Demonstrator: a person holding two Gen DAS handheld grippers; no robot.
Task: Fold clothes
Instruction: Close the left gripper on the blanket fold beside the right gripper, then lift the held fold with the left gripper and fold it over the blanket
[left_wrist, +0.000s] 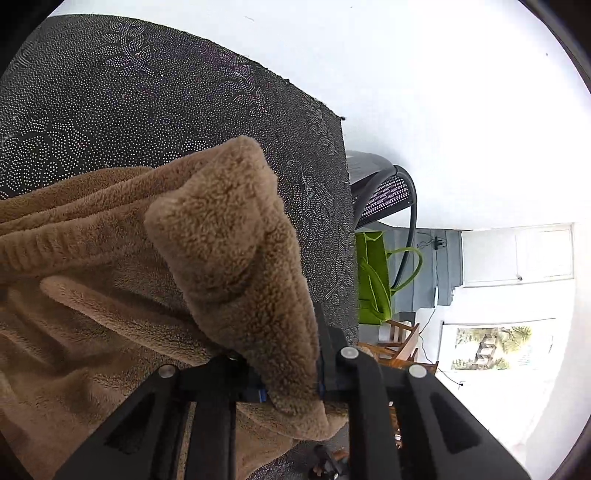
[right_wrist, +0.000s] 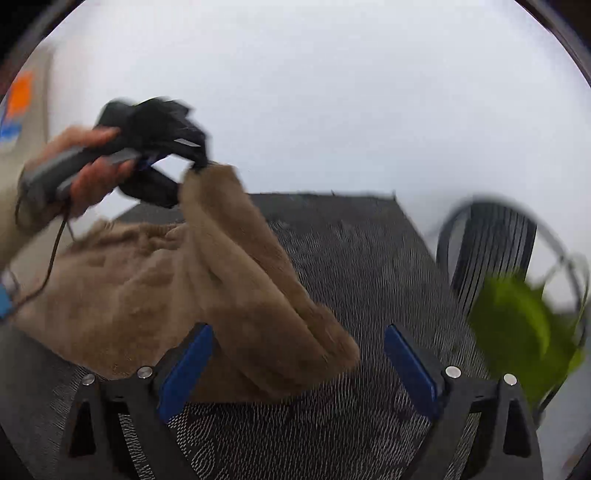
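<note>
Left gripper (left_wrist: 291, 384) clamped a lifted fold of the tan fleece garment (left_wrist: 229, 236) above the dark dotted tablecloth (left_wrist: 110, 96); right gripper (right_wrist: 299, 373) gaped empty; green bag (left_wrist: 373, 277) and black mesh chair (left_wrist: 388, 192) stood beyond

Tan, fleecy garment (left_wrist: 229, 236) lying over charcoal cloth (left_wrist: 110, 103) patterned with pale dotted swirls. Black grippers, the right gripper (right_wrist: 297, 363) showing blue pads (right_wrist: 184, 373). Lime-green bag (left_wrist: 373, 277) hanging beside a black slatted chair (right_wrist: 491, 251).
</note>
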